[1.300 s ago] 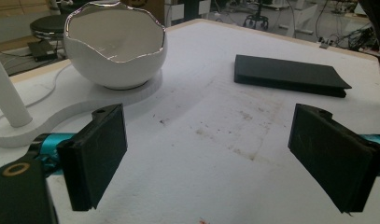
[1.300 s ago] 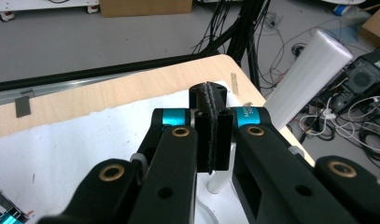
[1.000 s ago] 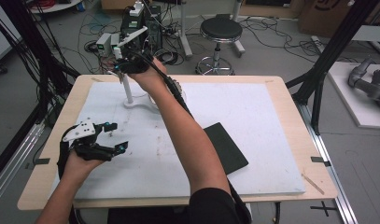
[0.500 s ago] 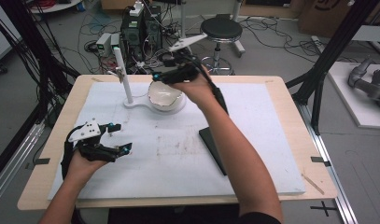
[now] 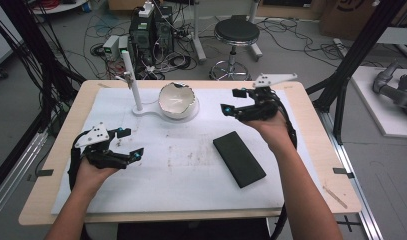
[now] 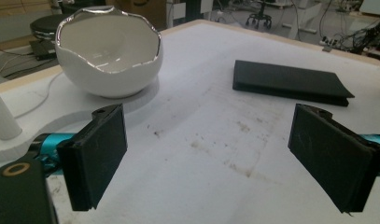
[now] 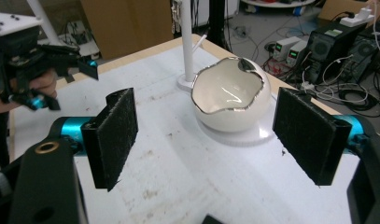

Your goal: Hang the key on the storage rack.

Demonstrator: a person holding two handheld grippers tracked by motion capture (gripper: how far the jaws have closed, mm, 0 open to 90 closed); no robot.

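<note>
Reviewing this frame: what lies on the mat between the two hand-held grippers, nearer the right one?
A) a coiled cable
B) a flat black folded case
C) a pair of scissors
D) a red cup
B: a flat black case lies on the white mat, just below the right hand-held gripper.

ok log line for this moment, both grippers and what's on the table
left gripper: open, empty, low over mat | right gripper: open, empty, right of bowl | bowl: on white stand base | black pad: flat on mat
</note>
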